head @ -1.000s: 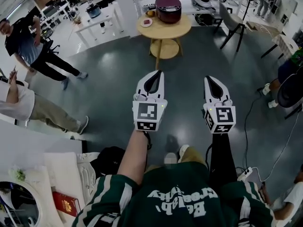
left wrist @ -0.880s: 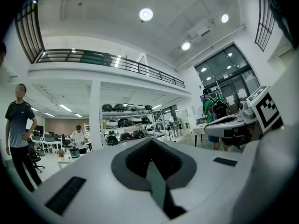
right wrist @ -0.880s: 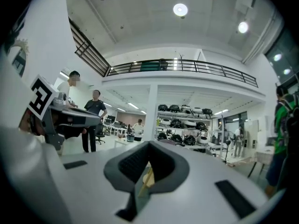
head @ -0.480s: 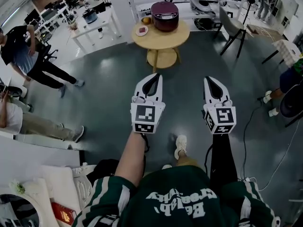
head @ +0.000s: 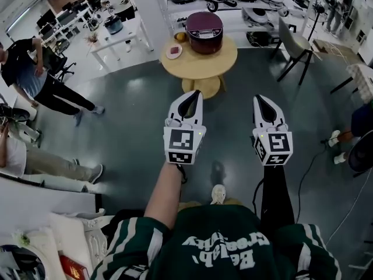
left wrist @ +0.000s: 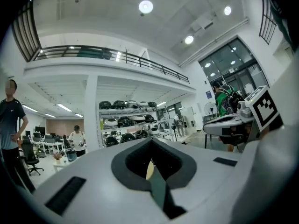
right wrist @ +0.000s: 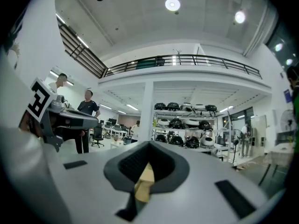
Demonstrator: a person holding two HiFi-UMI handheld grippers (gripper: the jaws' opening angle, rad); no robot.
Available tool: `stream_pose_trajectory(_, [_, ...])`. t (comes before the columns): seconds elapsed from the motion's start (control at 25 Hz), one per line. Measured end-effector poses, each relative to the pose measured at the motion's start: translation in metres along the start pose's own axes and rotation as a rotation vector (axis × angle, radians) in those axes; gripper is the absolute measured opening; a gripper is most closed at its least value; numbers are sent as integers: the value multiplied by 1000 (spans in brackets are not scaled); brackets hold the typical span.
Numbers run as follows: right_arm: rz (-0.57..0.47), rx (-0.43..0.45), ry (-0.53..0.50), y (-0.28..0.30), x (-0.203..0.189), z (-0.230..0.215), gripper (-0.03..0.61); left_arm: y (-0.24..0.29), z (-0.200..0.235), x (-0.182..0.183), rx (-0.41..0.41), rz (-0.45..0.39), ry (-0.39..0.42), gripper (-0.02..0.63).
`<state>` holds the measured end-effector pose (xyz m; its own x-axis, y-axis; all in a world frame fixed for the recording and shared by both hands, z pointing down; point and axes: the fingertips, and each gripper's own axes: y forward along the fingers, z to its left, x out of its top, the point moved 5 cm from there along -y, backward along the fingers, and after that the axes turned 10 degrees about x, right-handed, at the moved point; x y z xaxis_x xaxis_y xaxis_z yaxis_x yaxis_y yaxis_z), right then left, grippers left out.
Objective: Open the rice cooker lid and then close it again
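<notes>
Maroon rice cooker (head: 204, 32) far ahead; left gripper (head: 196, 93), right gripper (head: 259, 97) fingers together, empty.

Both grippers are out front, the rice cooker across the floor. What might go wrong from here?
The left gripper and right gripper are both shut and empty; arriving like that, they may bump the rice cooker lid rather than open it.
The plate sits close beside the cooker on the small round table; a careless reach might knock it.
</notes>
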<state>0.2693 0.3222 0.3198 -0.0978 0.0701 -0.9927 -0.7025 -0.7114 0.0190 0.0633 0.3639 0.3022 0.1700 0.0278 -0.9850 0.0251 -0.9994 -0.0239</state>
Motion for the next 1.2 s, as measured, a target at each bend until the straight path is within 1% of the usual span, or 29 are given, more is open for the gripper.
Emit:
stream_pose_trajectory(0.12, [3, 8, 15, 22, -8, -21, 5, 29, -2, -4, 4, 6, 6, 0])
stream_pose_trajectory(0.36, [10, 13, 30, 58, -23, -46, 5, 78, 0, -17, -4, 21, 1, 0])
stream_pose_trajectory(0.6, [-6, 17, 26, 117, -33, -72, 5, 140, 20, -28, -3, -7, 1, 0])
stream_pose_trajectory(0.76, [-15, 25, 7, 172, -37, -89, 5, 196, 44, -35, -1, -30, 5, 0])
stream_pose_trajectory(0.96, [7, 26, -20, 251, -30, -113, 5, 276, 78, -37, -33, -37, -15, 0])
stream_pose_trajectory(1.2, [18, -6, -34, 351, -23, -145, 5, 376, 123, -43, -81, -43, -16, 0])
